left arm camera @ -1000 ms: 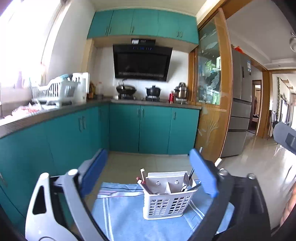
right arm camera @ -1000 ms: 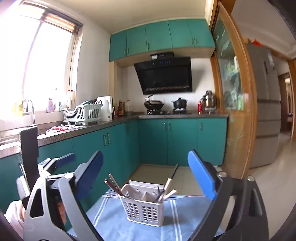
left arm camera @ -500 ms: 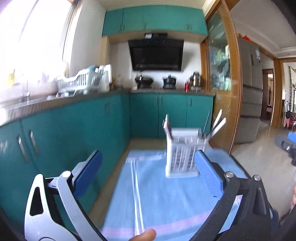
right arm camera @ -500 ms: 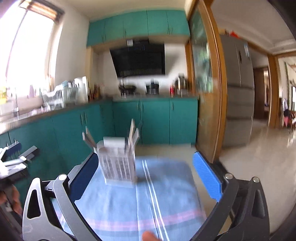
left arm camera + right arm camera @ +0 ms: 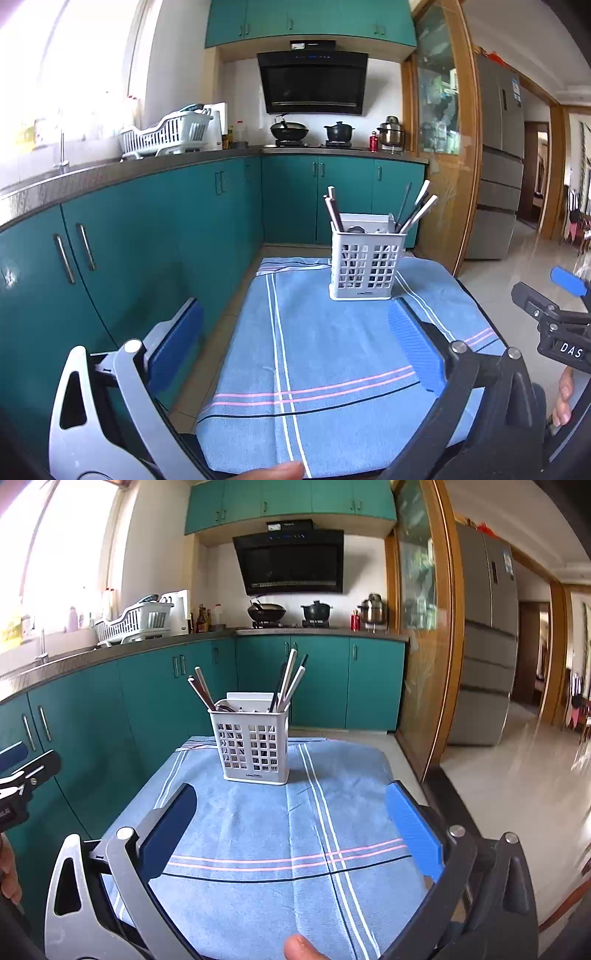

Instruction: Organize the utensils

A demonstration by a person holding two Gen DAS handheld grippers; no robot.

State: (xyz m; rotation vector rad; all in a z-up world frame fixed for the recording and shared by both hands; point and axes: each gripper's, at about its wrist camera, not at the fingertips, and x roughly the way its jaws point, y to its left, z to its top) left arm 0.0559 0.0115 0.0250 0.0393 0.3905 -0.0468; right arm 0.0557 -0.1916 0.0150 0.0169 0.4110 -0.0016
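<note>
— From the left wrist view, where is the utensil holder [image 5: 364, 268] sitting?
— Upright at the far end of the blue cloth [image 5: 332, 354] covering the table, chopsticks [image 5: 415, 214] leaning out. The left tool [image 5: 291, 347] is hanging released, grasping nothing.
— And the right wrist view?
— The right tool [image 5: 291, 823] is likewise gaping wide, well short of the holder.

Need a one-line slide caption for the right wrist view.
Open right claw hovers over a blue striped cloth, facing a white utensil caddy holding chopsticks.
</note>
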